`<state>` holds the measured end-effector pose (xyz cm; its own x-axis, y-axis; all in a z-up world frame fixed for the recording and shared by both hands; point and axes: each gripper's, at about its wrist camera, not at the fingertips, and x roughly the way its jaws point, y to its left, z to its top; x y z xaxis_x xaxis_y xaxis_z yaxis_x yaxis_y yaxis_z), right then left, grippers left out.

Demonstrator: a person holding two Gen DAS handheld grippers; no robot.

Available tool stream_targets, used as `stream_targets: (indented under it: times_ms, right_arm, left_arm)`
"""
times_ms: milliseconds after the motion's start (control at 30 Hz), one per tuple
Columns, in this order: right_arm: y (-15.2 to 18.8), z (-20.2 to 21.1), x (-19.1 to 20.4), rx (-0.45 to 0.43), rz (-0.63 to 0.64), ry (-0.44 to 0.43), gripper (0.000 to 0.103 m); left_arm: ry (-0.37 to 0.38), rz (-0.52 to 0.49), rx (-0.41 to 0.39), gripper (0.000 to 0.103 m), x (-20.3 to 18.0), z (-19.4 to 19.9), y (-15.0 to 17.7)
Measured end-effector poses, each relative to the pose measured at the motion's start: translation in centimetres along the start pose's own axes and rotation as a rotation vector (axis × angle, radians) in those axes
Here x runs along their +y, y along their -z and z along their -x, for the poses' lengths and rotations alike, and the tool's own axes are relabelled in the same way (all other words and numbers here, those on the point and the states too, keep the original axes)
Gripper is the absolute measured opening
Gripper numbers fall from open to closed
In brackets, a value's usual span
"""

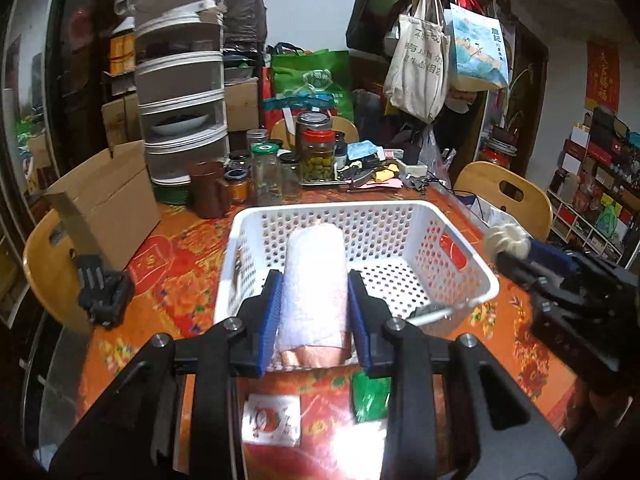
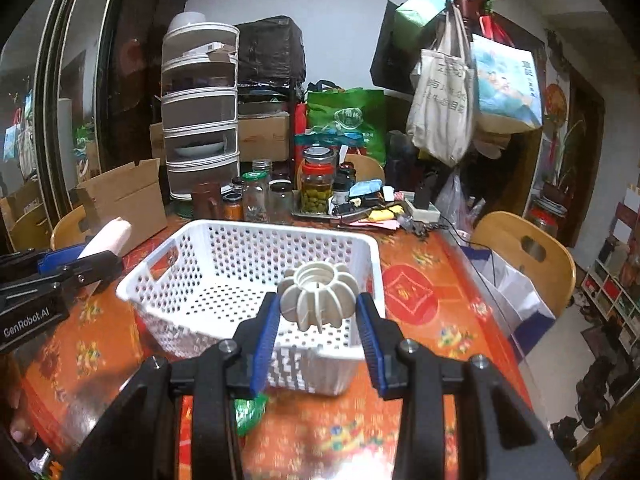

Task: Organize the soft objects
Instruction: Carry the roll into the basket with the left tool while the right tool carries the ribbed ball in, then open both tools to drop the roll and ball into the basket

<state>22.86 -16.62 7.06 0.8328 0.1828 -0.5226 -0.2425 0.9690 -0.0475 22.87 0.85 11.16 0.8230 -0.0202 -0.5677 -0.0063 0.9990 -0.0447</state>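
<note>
Two soft items are held over the white basket (image 1: 360,216). From the left wrist, a rolled towel (image 1: 314,280) is pinched by the left claw (image 1: 314,320) above the basket's near edge. From the right wrist, a ribbed sponge (image 2: 318,296) is gripped by the right claw (image 2: 318,336) over its near right corner; lowering and release are judged next.

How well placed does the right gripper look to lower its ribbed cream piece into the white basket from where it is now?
Probably well placed. The right gripper holds the ribbed cream piece over the white basket, whose floor below looks bare. The left gripper with its rolled towel sits at the other side.
</note>
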Motion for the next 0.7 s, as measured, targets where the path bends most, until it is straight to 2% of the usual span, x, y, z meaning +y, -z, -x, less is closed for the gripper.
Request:
stream_targets:
  times_ms: [100,200,433,533,700]
  right_arm:
    - [-1.4,-2.9,-0.1,0.054,0.003,0.0,0.038]
    - [-2.4,-6.1,-0.2,0.106,0.007,0.004,0.038]
    - [-2.2,-12.9,-0.2,0.25,0.022,-0.003,0.038]
    - [-1.6,-14.7,0.1,0.287,0.037,0.008,0.038]
    - [-0.8,-16.0,0.8,0.313,0.054,0.012,0.038]
  left_arm:
    - [0.002,-0.002,0.048,0.03,-0.2,-2.6,-1.7]
    - [-0.006,0.015,0.132,0.03,0.0,-6.9,-2.9]
    - [-0.013,0.045,0.308,0.03,0.5,-15.3,-2.5]
    - [-0.035,0.048,0.347,0.03,0.9,-17.7,-1.5]
    - [-0.033,0.066,0.378,0.03,1.8,-19.5,-0.4]
